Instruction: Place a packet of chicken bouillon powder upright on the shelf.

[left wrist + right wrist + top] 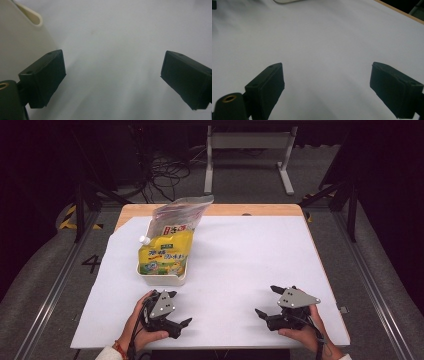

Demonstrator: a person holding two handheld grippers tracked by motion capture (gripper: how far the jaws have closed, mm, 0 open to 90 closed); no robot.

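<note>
A cream tub stands on the white sheet, left of centre. In it a yellow pouch with a white spout leans on a clear printed bag. My left gripper rests on the sheet just in front of the tub, open, nothing between its jaws. In the left gripper view the gripper stands wide over bare sheet, the tub's wall close at the left. My right gripper lies at the front right, open and empty; the right gripper view shows this gripper over the sheet.
The wooden table shows along the far edge of the sheet. Beyond it on the floor are cables and a white metal frame. Dark stands flank the table on both sides.
</note>
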